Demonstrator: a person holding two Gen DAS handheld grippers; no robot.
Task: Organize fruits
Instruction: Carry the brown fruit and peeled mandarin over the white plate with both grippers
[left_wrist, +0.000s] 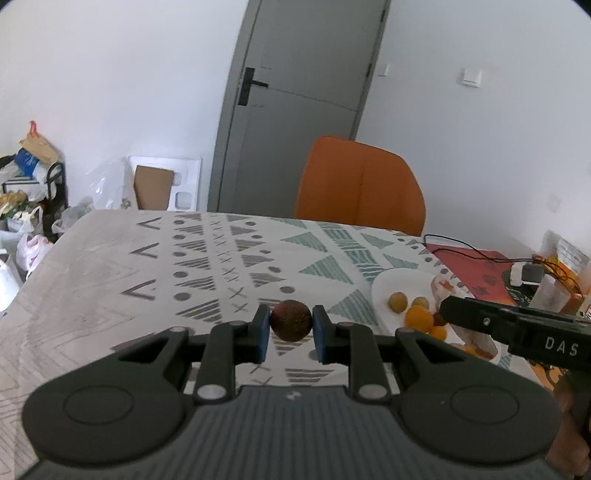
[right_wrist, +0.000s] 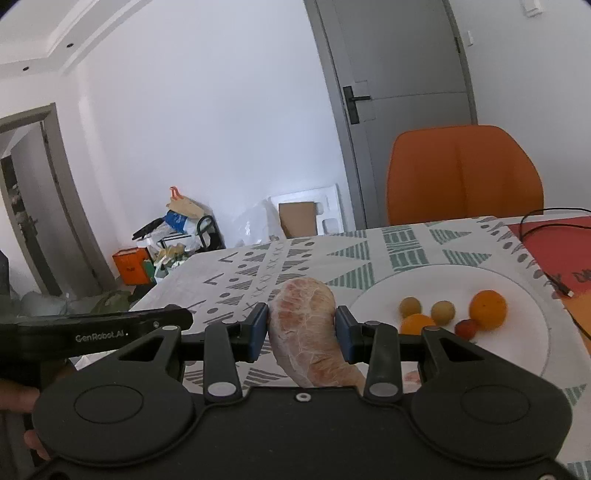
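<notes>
Behind patterned table (left_wrist: 110, 266), orange chair (left_wrist: 360, 184), perhaps clutter (left_wrist: 26, 192).

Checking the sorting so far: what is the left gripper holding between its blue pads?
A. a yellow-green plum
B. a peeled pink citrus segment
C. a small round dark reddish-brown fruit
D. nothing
C: the left gripper is shut on the small round dark reddish-brown fruit, above the patterned tablecloth.

Two wrist views, shared plate (left_wrist: 384, 291)
</notes>
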